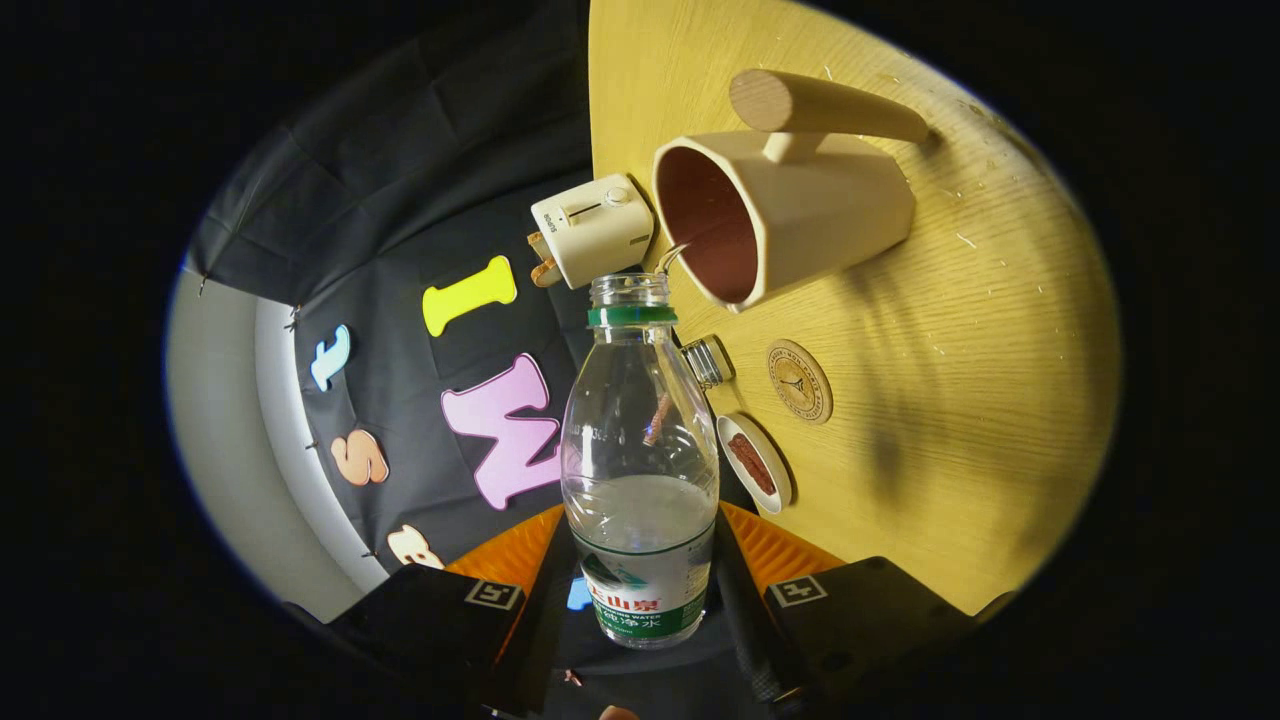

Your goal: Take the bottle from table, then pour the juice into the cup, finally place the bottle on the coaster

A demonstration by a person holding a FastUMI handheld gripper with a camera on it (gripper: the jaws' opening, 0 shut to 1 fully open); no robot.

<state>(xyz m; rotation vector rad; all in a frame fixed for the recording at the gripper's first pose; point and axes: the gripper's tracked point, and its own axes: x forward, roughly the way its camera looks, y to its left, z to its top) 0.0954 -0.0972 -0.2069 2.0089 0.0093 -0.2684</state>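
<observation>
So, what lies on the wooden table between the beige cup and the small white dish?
In the gripper view, the round wooden coaster lies between the beige cup and the white dish; the gripper holds the clear plastic bottle.

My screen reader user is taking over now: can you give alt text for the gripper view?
The gripper is shut on a clear uncapped bottle, tipped so a thin stream runs from its mouth into the cream cup on the wooden table. Beyond the fingers lie a round coaster, a small dish and a toaster.
</observation>
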